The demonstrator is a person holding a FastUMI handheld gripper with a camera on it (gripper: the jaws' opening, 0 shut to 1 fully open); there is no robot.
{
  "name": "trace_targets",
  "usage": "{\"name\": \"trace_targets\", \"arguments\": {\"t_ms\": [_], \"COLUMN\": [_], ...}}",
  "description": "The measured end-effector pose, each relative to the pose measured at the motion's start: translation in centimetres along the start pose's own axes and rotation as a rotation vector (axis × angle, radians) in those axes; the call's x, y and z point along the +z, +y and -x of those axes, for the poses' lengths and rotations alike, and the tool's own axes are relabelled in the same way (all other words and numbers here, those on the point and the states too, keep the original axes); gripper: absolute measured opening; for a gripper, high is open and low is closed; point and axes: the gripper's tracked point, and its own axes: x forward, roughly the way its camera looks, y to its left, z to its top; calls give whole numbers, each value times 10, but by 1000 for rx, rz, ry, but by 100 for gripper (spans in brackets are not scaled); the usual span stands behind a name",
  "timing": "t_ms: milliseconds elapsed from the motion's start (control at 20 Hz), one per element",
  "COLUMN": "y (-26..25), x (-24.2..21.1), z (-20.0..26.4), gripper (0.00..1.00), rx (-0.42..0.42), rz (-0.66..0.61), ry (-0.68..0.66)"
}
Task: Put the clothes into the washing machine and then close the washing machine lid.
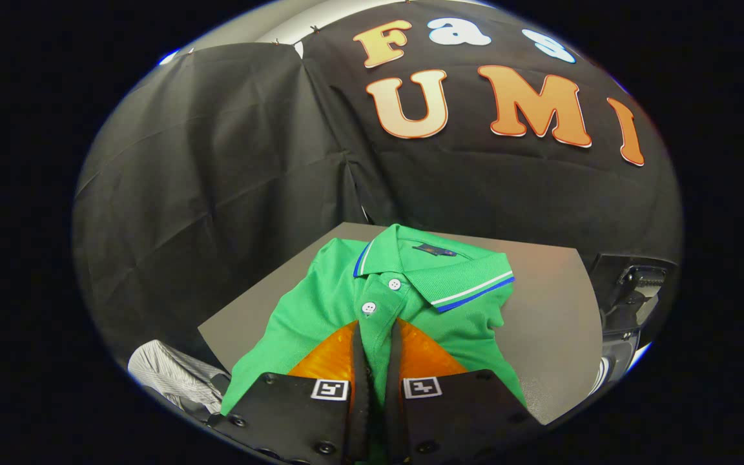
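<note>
Gripper [377, 332] fingers nearly together, pinching the green polo shirt [320, 290] below its buttons; shirt lies on the grey table [553, 310], bare tabletop right of it, table's far edge just behind the collar

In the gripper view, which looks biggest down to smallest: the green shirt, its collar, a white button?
1. green shirt, pinched between the nearly closed fingers of the gripper
2. collar
3. white button

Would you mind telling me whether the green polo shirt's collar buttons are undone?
No. Both white buttons on the green polo shirt sit fastened along its closed placket, just ahead of the gripper, whose fingers pinch the fabric.
</note>
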Motion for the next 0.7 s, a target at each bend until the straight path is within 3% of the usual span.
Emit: {"name": "trace_targets", "arguments": {"t_ms": [400, 700], "y": [11, -4], "x": [43, 89], "z": [70, 141], "gripper": [17, 17], "rx": [142, 188], "rz": [-86, -106], "ry": [-287, -430]}}
